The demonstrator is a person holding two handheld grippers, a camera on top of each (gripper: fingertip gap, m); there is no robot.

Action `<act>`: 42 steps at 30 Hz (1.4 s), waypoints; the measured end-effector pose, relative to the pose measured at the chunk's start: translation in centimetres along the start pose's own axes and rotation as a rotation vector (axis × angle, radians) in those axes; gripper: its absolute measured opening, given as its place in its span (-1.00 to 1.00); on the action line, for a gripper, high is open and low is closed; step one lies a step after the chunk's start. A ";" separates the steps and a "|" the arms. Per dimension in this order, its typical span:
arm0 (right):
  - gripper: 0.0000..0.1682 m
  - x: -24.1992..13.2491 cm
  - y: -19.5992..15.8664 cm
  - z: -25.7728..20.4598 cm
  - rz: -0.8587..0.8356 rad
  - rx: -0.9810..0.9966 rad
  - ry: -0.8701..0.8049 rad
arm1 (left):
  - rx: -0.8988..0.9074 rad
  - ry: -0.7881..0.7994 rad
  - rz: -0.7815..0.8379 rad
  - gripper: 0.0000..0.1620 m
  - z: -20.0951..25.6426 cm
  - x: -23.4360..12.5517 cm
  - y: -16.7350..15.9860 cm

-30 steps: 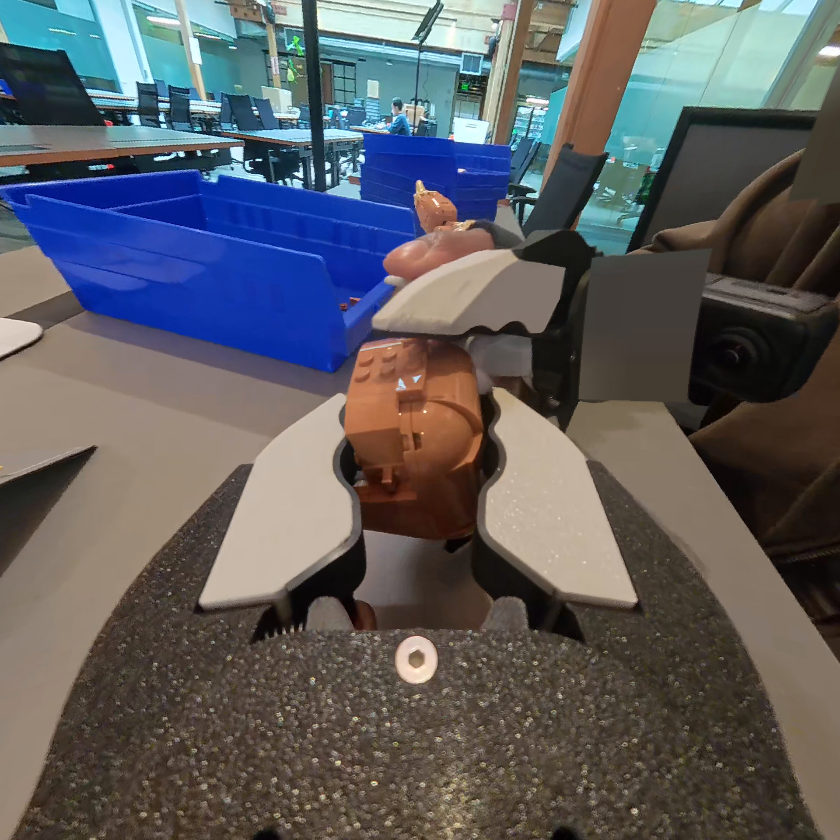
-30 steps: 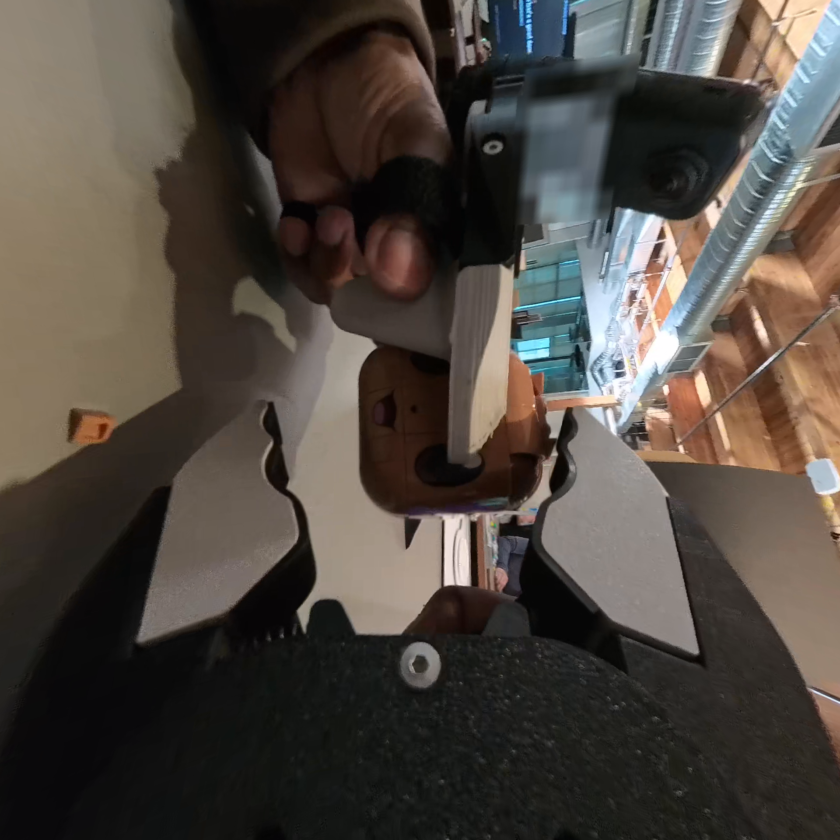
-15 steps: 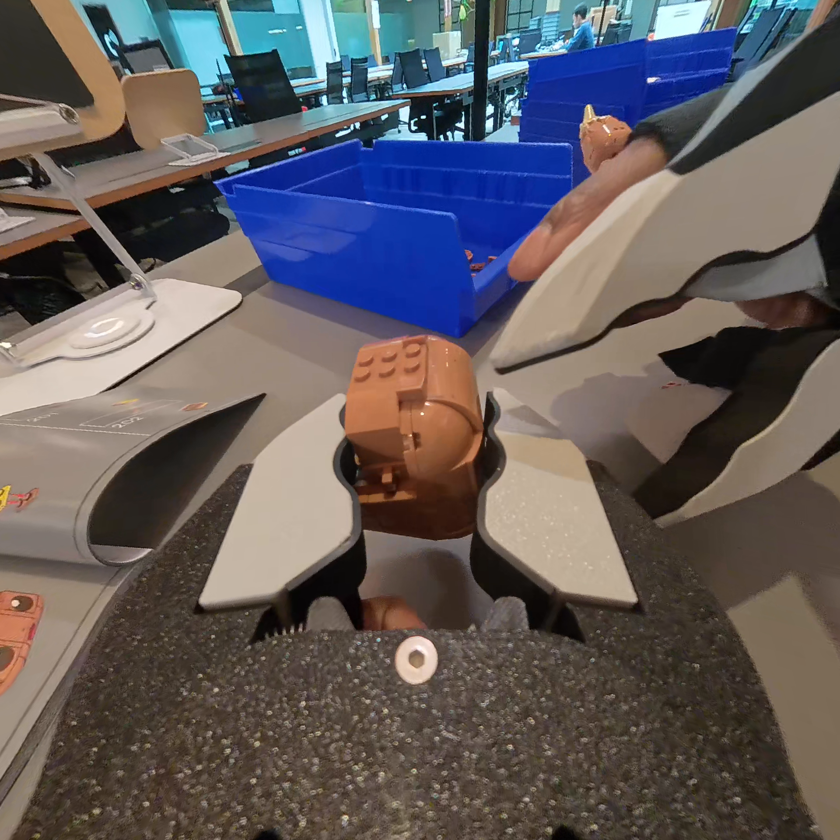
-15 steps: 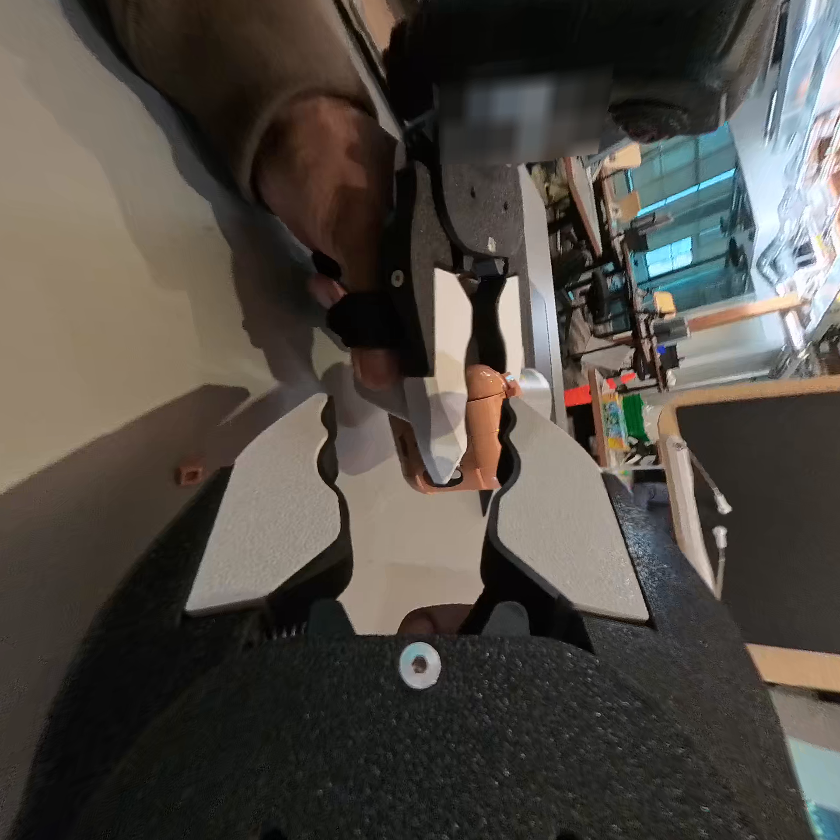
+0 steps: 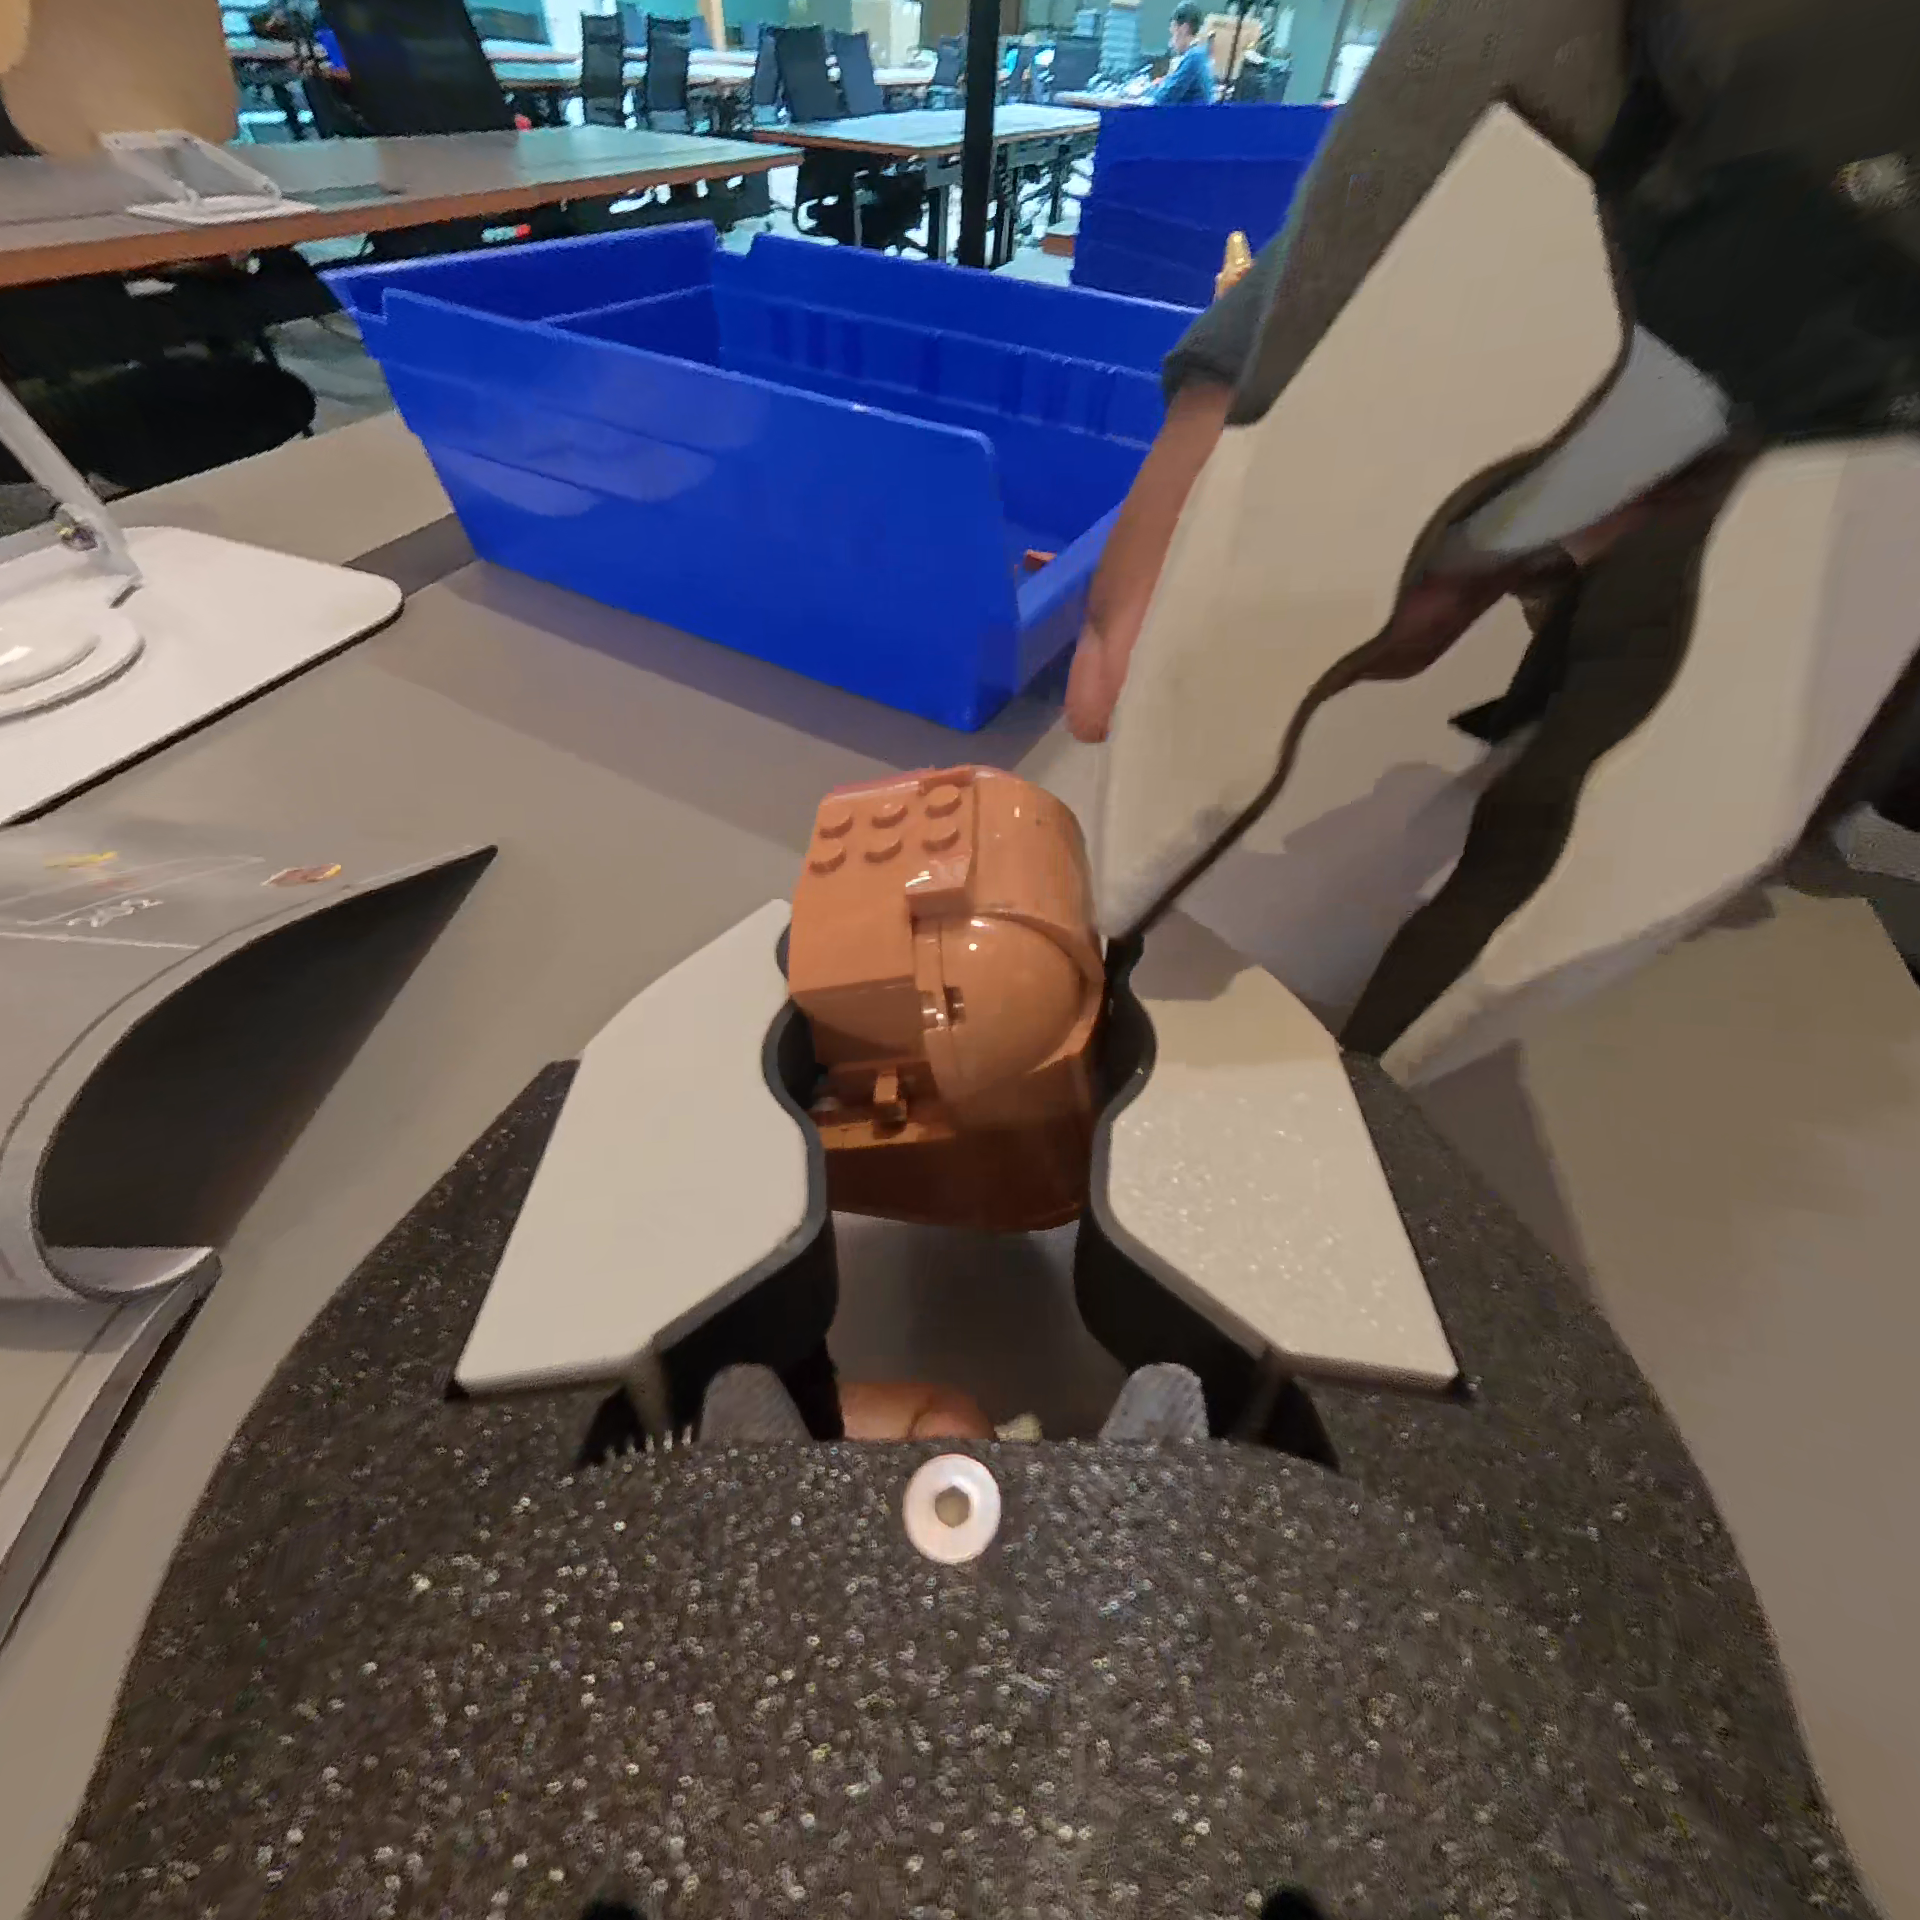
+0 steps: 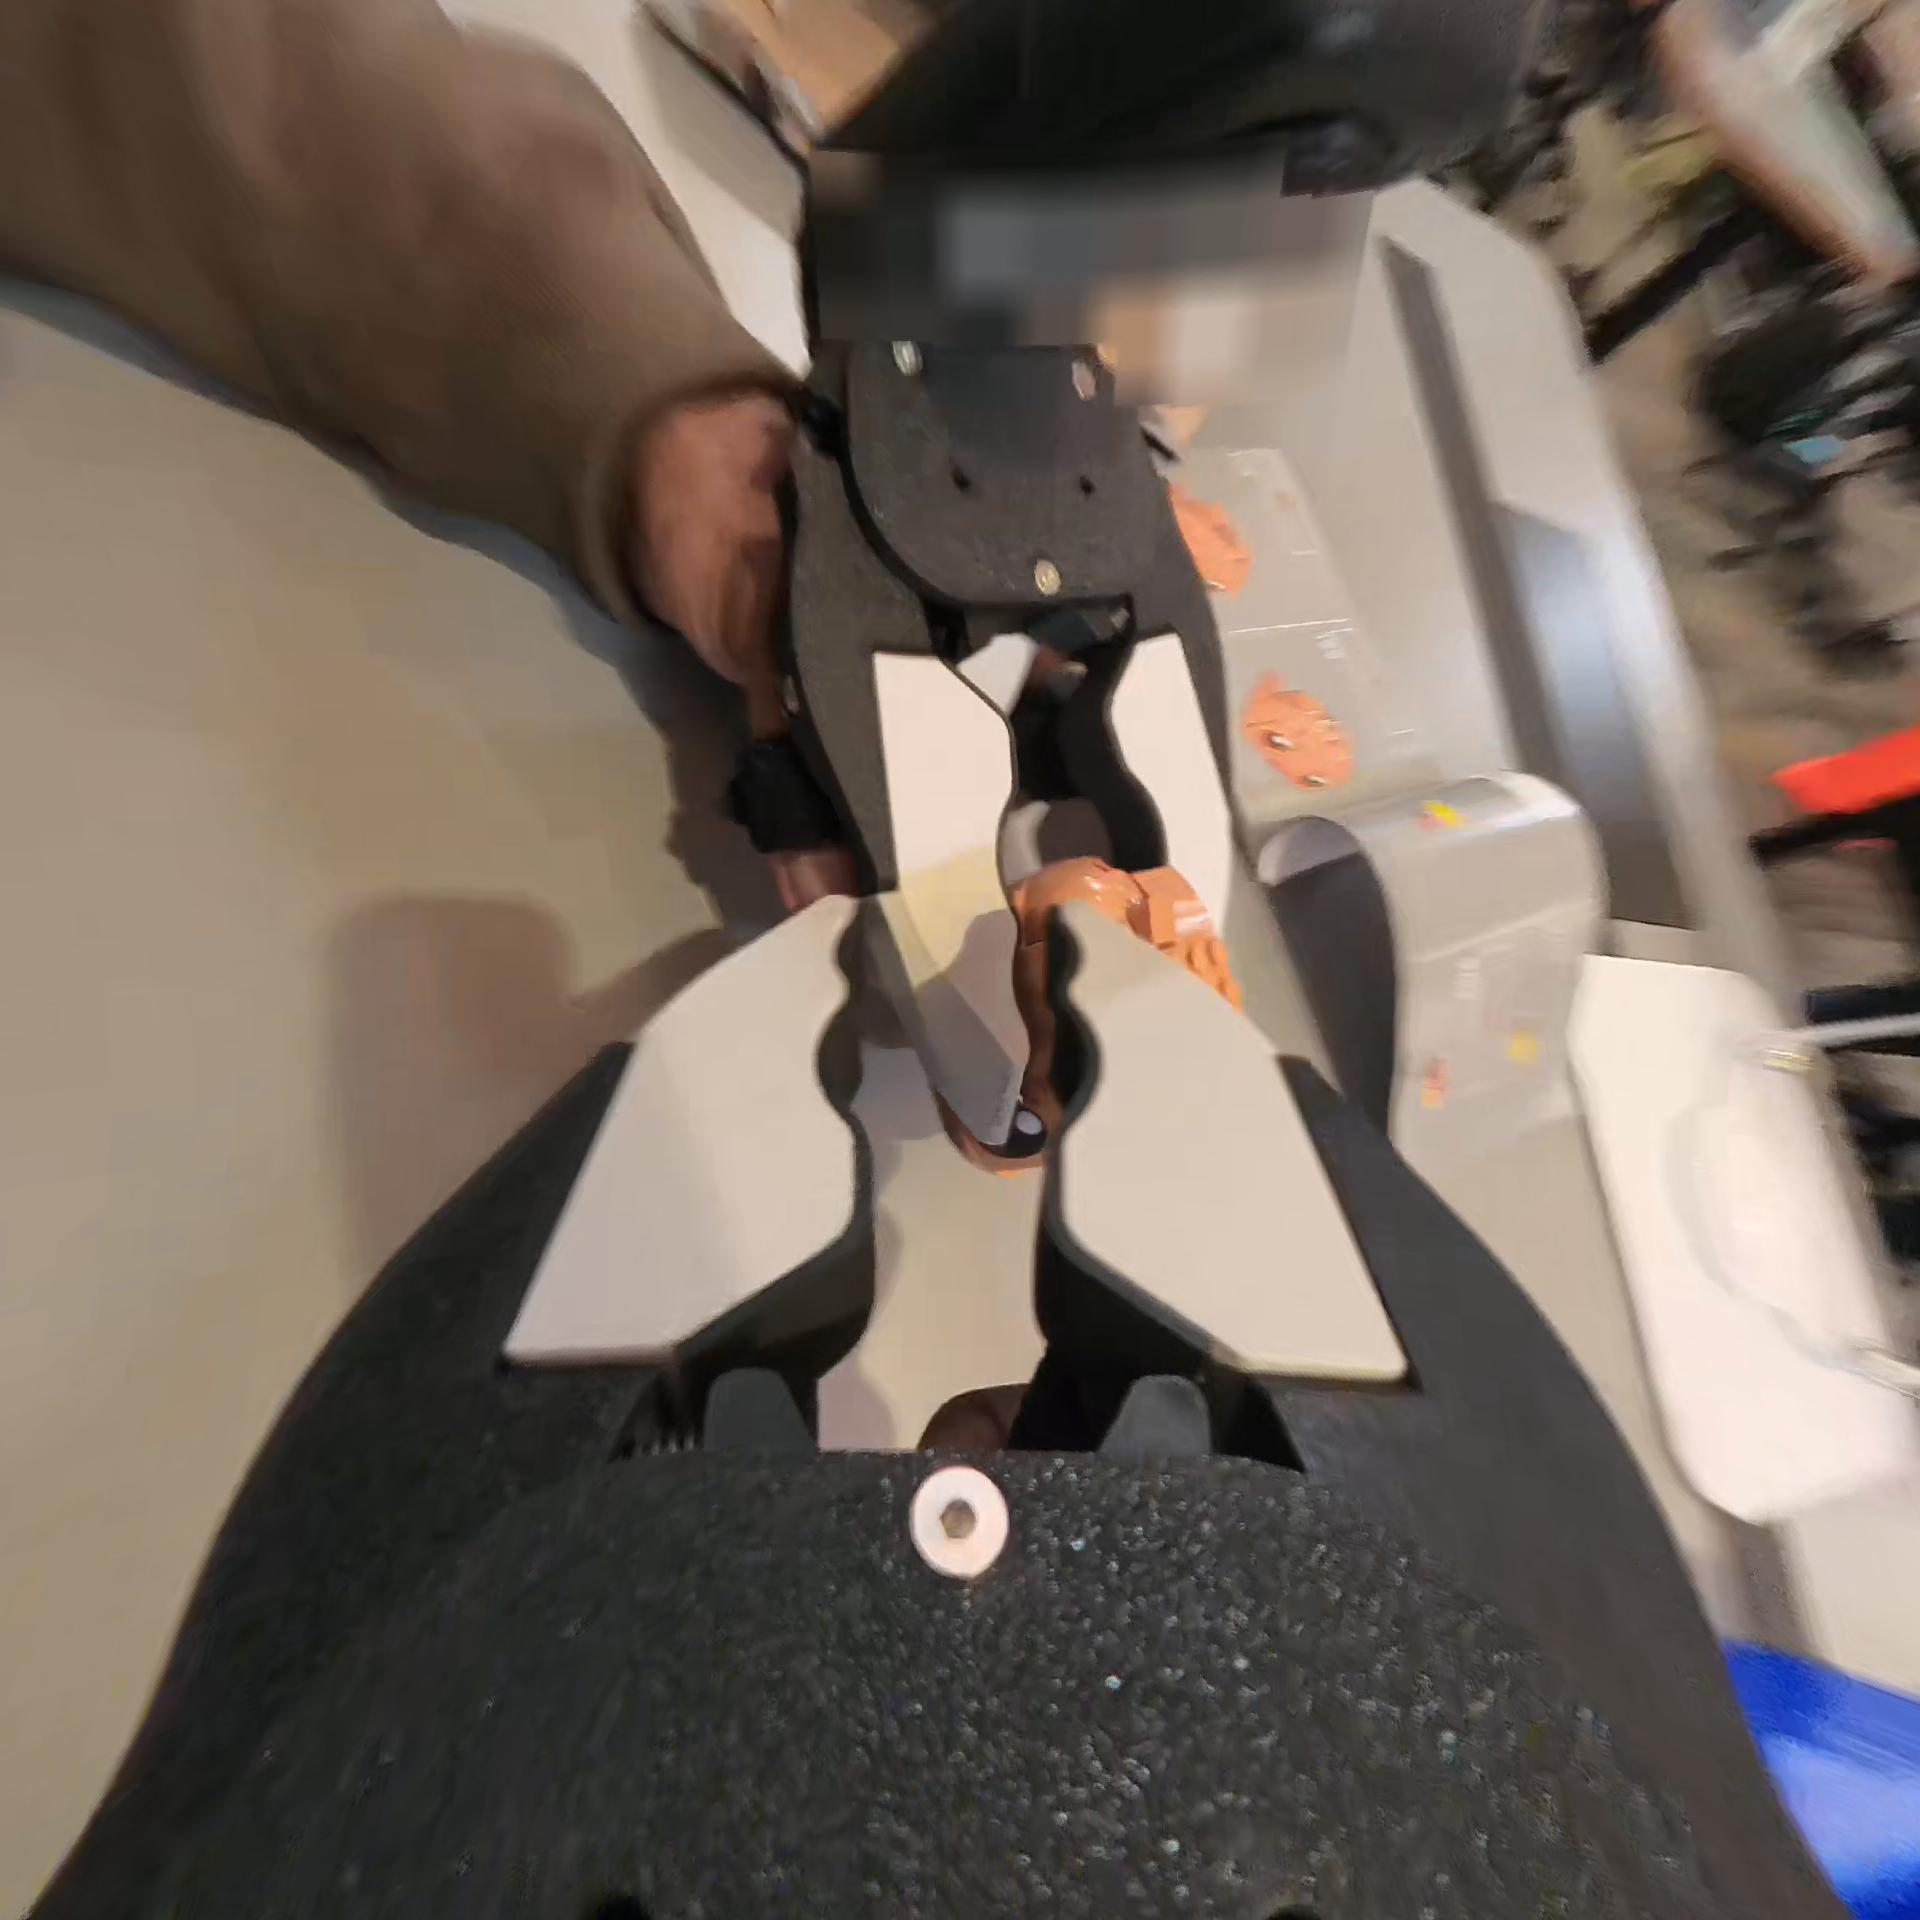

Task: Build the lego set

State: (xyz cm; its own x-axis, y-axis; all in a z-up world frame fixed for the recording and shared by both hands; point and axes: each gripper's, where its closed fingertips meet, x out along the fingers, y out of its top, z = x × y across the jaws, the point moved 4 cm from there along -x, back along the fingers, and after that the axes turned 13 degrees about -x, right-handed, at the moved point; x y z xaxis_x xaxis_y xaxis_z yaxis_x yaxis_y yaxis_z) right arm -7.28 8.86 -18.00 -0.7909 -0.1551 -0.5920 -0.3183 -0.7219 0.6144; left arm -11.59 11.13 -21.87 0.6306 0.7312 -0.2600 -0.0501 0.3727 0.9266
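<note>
My left gripper [image 5: 951,935] is shut on a brown lego head assembly [image 5: 935,997] with studs on top, held above the grey table [image 5: 520,748]. My right gripper [image 5: 1247,966] comes in from the upper right, and one of its fingertips [image 5: 1117,894] touches the assembly's right side. In the blurred right wrist view my right gripper [image 6: 956,925] is open with narrow jaws. One finger of the left gripper [image 6: 1039,997] and part of the assembly [image 6: 1153,904] lie between them. It grips nothing.
A blue bin [image 5: 727,499] with small brown pieces [image 5: 1039,561] stands behind the assembly. An open instruction booklet [image 5: 156,987] lies at left, also in the right wrist view [image 6: 1455,883]. A white stand base [image 5: 208,623] sits far left. A brown sleeve [image 6: 416,260] holds the left gripper. My right fingertips sit around 6 centimetres from my left ones.
The right gripper has swung from above the assembly down to its right side and its jaws have narrowed. The left gripper has kept hold of the assembly while turning to face more to the left.
</note>
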 end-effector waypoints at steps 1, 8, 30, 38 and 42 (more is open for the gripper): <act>-0.72 -0.5 0.4 0.2 0.037 0.041 0.042 | 0.021 -0.015 0.006 -0.33 0.1 -0.1 0.0; -1.00 -2.2 0.5 4.5 0.003 0.189 0.172 | 0.067 -0.031 -0.031 -0.33 0.5 0.1 -0.4; -1.00 0.4 -2.2 3.7 -0.218 0.109 0.292 | 0.079 -0.045 -0.072 -0.35 1.2 0.4 -0.9; -1.00 -0.2 -1.2 4.6 -0.151 0.083 0.225 | 0.070 -0.053 -0.047 -0.35 1.1 0.2 -0.5; -1.00 -0.1 -1.4 3.9 -0.160 0.058 0.232 | 0.051 -0.059 -0.036 -0.36 1.1 0.0 -0.3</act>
State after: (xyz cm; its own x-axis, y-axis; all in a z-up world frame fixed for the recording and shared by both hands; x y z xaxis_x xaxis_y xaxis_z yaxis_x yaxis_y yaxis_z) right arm -8.76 12.51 -16.77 -0.5895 -0.1970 -0.7834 -0.4641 -0.7112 0.5281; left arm -10.74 10.39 -21.84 0.6758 0.6826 -0.2781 0.0118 0.3672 0.9301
